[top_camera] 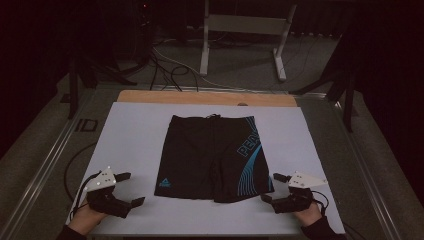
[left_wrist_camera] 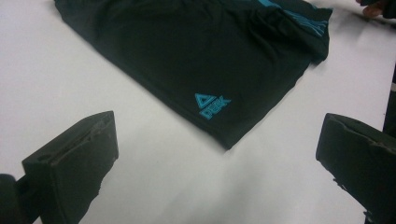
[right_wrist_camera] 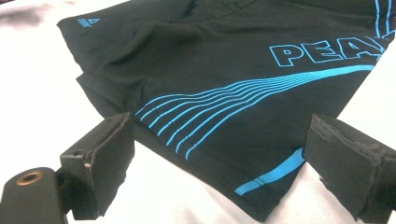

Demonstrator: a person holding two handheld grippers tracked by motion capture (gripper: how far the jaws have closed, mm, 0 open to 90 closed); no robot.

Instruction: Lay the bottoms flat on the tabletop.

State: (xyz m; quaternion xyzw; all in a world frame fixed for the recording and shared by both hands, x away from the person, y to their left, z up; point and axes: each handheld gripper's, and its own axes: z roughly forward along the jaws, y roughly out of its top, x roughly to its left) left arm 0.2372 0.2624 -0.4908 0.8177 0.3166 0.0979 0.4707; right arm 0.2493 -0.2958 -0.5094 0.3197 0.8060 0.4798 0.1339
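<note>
Swim shorts (top_camera: 210,157): black, cyan curved stripes down one leg, cyan outlined lettering (right_wrist_camera: 322,50), small cyan triangle logo (left_wrist_camera: 211,105) on other leg. Table cover (top_camera: 130,135): white. Table edge (top_camera: 200,97): light wood. Grippers (top_camera: 129,189) (top_camera: 274,187): black jaws, grey top plates.

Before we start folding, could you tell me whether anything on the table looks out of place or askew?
Mostly tidy: the black shorts lie flat and square on the white table. Only the hem near the right tool is slightly rumpled, with some fabric bunched at the crotch.
</note>
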